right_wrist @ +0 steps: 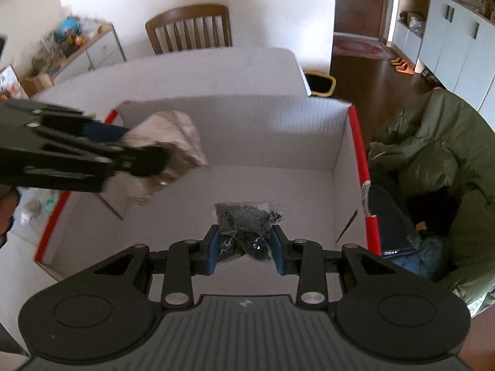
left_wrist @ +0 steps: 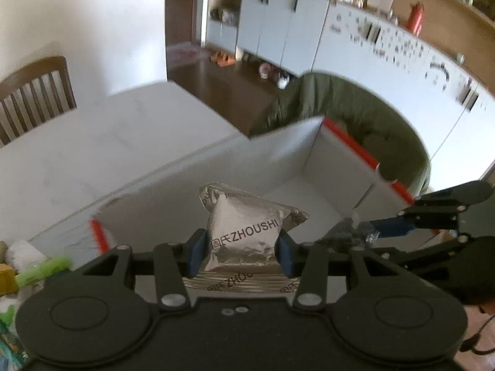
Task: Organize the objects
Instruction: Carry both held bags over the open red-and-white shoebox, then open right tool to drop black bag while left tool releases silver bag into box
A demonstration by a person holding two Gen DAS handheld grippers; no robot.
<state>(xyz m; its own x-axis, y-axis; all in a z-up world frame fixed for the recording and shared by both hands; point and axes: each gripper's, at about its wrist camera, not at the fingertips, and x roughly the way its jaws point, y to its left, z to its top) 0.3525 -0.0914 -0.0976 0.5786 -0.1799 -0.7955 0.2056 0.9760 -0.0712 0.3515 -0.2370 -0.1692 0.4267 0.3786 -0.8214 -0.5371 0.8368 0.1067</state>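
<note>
1. The white table [right_wrist: 191, 71] is the largest thing; it carries an open cardboard box [right_wrist: 263, 130] with white inner walls and red tape on its rim edges. A wooden chair [right_wrist: 188, 27] stands at the far side of the table, and a green jacket [right_wrist: 433, 154] lies just right of the box.

2. The box floor looks bare in both views, so I judge that the sorting is at an early stage. Both grippers are held over the box opening, each with 1 packet.

3. The left gripper [left_wrist: 239, 252] is clamped on a silver foil packet [left_wrist: 244, 232], its 2 blue pads pressing the packet's left and right sides. The packet stands with its long axis pointing away from the claw, above the near-left part of the box. It is puffy and crinkled, printed "ZHOUSHI", so it should dent easily.

4. The right gripper [right_wrist: 244, 247] is clamped on a small clear bag of dark pieces [right_wrist: 247, 225], held above the near middle of the box floor. The bag sticks forward from between the pads. What the pieces are, I cannot tell.

5. The relation that matters: each packet hangs over the box floor, inside the walls, so I judge that the coming move asks only lowering and spreading the fingers. The right one seems deeper in the box.
</note>
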